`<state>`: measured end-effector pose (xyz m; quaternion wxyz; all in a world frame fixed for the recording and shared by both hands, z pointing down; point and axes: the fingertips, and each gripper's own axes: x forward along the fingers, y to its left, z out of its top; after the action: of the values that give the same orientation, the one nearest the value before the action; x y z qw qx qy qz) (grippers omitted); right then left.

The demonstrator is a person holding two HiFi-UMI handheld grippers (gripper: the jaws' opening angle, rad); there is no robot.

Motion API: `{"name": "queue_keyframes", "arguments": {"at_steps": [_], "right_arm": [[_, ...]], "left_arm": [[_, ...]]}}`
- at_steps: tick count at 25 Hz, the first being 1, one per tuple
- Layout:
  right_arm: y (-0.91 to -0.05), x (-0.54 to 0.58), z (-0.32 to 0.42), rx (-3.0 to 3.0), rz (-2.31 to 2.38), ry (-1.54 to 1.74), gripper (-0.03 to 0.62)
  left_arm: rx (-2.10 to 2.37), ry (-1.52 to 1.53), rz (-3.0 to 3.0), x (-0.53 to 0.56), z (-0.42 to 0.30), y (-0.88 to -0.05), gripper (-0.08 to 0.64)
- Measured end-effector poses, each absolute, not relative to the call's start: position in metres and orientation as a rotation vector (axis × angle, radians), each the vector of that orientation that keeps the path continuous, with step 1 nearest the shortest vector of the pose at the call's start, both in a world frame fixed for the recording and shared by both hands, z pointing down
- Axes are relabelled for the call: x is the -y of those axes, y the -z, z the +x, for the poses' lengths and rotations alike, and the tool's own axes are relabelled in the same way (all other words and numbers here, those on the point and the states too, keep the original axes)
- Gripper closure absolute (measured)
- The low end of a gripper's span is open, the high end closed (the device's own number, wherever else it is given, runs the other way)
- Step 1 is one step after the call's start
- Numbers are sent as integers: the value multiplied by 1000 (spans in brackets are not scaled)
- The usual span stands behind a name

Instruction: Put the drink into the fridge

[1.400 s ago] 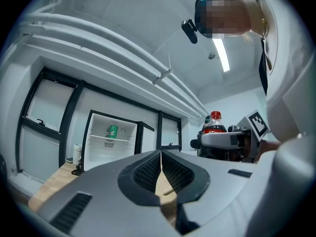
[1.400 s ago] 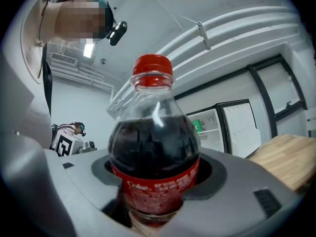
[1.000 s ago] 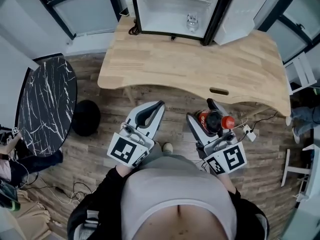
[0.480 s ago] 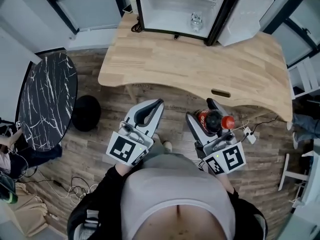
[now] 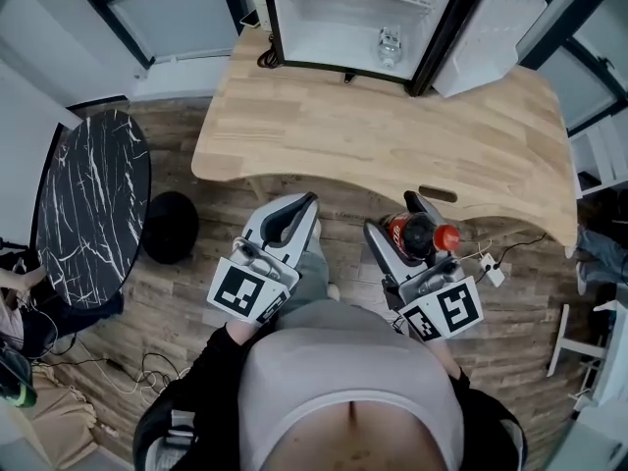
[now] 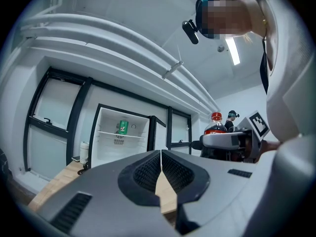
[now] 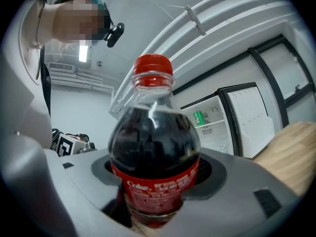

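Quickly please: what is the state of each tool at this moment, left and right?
Left tool: closed, jaws together, holding nothing.
Right tool: closed on the cola bottle.

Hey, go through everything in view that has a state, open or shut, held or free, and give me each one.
Black-framed white mini fridge: door open, standing on the wooden table.
Red-capped dark cola bottle: cap on, held clear of the table.
Right gripper: fingers shut on the bottle.
Left gripper: fingers together, empty.
Green can: upright on the fridge's upper shelf.
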<state>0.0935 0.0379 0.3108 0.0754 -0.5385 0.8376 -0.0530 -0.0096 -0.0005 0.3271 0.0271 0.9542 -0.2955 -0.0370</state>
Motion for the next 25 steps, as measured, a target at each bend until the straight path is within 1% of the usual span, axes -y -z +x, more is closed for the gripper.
{"name": "queue_keyframes", "arguments": {"at_steps": [14,25], "right_arm": [[-305,106,120,-2472,-1693,108,267],[-296,204,125,-2433,-1724,109,267]], "left_arm": [[819,153,2995,153,21,-318,552],[754,141,3015,253,31,-311,552]]}}
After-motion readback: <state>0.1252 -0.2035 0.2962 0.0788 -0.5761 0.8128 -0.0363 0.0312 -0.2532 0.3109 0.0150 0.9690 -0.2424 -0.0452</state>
